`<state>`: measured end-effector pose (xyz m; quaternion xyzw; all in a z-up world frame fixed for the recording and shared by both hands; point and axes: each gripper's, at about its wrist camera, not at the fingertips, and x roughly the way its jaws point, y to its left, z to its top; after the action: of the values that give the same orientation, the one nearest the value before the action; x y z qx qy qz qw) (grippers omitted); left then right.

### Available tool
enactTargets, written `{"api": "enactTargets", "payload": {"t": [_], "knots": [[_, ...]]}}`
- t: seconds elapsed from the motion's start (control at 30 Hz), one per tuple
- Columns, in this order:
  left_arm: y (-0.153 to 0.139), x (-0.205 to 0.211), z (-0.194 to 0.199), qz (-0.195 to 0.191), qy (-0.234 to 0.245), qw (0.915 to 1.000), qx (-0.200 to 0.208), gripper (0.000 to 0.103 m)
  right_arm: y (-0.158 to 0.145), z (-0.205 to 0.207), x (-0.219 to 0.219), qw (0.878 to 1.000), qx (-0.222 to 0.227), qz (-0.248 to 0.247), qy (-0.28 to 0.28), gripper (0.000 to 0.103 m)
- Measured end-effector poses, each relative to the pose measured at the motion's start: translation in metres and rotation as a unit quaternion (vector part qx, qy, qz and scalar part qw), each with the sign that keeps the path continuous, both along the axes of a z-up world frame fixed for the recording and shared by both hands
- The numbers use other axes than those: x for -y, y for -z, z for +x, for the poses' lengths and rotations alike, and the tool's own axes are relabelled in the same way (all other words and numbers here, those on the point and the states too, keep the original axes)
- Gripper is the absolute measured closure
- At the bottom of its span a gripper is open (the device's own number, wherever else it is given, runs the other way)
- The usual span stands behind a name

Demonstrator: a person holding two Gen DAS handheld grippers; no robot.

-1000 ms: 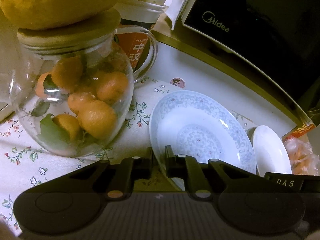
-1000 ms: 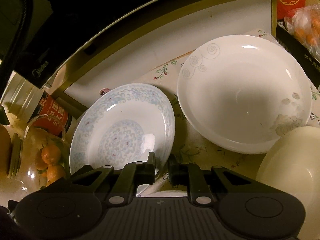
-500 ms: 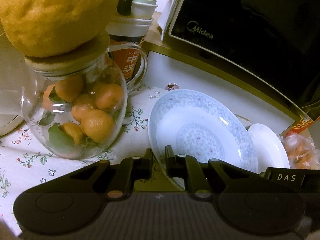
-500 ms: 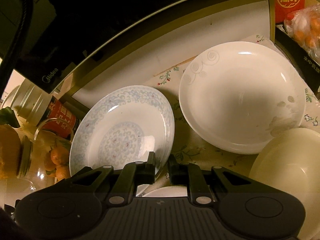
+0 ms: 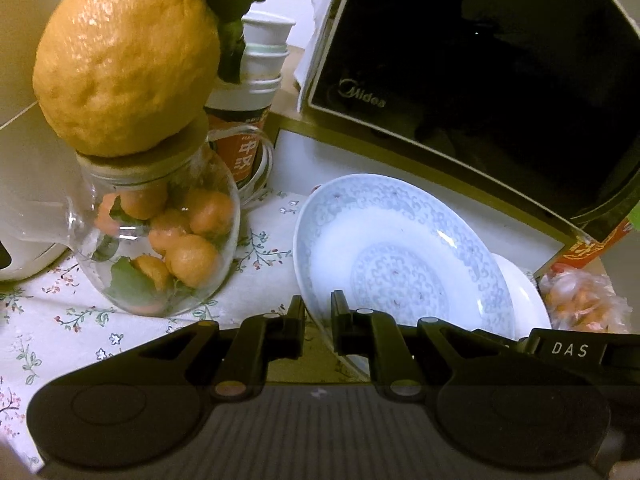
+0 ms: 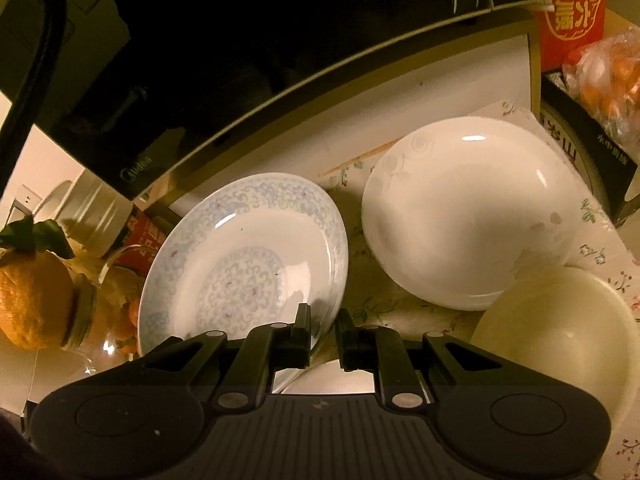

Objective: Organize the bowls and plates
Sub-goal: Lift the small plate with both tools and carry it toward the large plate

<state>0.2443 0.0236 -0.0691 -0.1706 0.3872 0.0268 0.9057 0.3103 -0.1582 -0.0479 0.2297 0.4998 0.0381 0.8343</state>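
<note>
A blue-patterned plate (image 5: 400, 256) is held tilted above the floral tablecloth. My left gripper (image 5: 318, 316) is shut on its near left rim. My right gripper (image 6: 323, 330) is shut on its right rim; the plate also shows in the right wrist view (image 6: 244, 264). A large white plate (image 6: 468, 208) lies on the cloth to the right, and a cream bowl (image 6: 560, 336) sits in front of it. A small white dish (image 6: 332, 378) shows under the right gripper. The white plate's edge (image 5: 524, 300) peeks from behind the blue plate.
A glass jar of oranges (image 5: 160, 240) with a big citrus fruit (image 5: 124, 56) on its lid stands left. A black Midea microwave (image 5: 480, 80) stands behind. A stack of paper cups (image 5: 252, 92), a red box (image 6: 576, 8) and a bag of oranges (image 6: 608, 76) are nearby.
Both grippers have risen with the blue plate, which now tilts more steeply. The jar and the white plate look farther below.
</note>
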Motion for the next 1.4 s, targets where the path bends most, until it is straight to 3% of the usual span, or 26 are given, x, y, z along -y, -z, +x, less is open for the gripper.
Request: {"api": "enactTargets", "payload": {"t": [0.53,0.8,1.1,1.4], "knots": [[-0.034,0.005,-0.033,-0.003,-0.002,0.9998,0.019,0.092,-0.013,-0.019,0.005,0.999,0.031,-0.005,-0.009,0.090],[-0.051,0.003,-0.069,-0.027,-0.006,0.9993,0.026,0.091,-0.035,-0.037,0.009,0.999,0.042,-0.016,-0.015,0.090],[-0.092,-0.002,-0.123,-0.011,0.000,0.9975,0.070,0.092,-0.071,-0.084,0.007,0.995,0.085,-0.026,-0.035,0.089],[-0.100,-0.016,-0.180,0.000,0.000,0.9975,0.071,0.092,-0.086,-0.139,-0.001,0.995,0.093,-0.014,-0.044,0.088]]}}
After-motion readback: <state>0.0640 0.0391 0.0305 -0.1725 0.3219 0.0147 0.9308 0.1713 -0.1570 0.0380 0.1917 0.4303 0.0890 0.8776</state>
